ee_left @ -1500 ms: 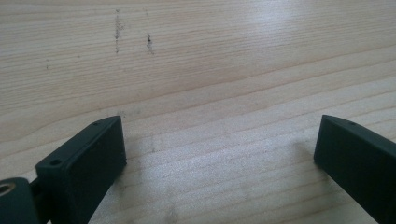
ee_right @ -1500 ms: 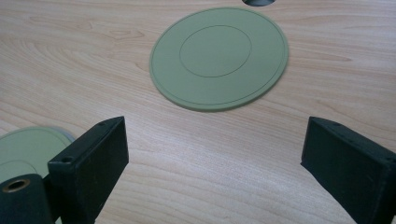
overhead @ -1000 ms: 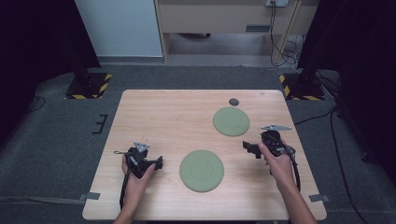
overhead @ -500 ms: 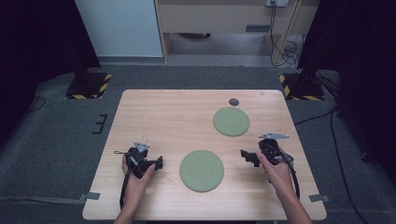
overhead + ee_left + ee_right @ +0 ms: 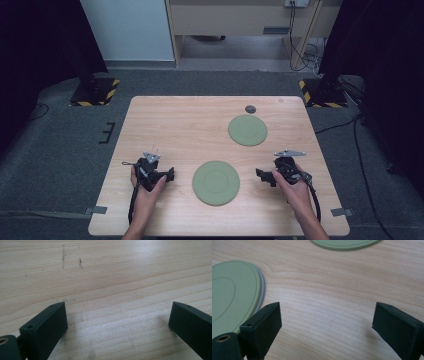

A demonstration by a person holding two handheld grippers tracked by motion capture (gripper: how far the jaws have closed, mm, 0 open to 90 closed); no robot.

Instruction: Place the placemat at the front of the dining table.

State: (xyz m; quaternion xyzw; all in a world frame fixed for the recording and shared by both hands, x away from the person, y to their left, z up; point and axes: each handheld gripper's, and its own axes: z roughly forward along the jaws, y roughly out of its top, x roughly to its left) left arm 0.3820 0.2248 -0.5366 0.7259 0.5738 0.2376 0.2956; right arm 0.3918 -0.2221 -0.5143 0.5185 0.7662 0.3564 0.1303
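Observation:
Two flat green round plates lie on the wooden table (image 5: pixel 180 125). The larger plate (image 5: pixel 216 182) is near the front middle and the smaller plate (image 5: pixel 247 130) sits farther back to the right. My left gripper (image 5: pixel 170 174) rests low on the table left of the larger plate, open over bare wood (image 5: pixel 117 315). My right gripper (image 5: pixel 261 175) is right of the larger plate, open and empty. In the right gripper view the larger plate (image 5: pixel 232 295) lies just left of the jaws and the smaller plate (image 5: pixel 344 243) shows at the top.
A small dark round object (image 5: pixel 250 109) lies near the table's far edge, behind the smaller plate. Black stands with yellow-striped bases (image 5: pixel 95 92) flank the table on the grey floor. A wooden cabinet (image 5: pixel 240 20) stands behind.
My right gripper has moved toward the front of the table, closer to the larger plate's right side. The left gripper has stayed put.

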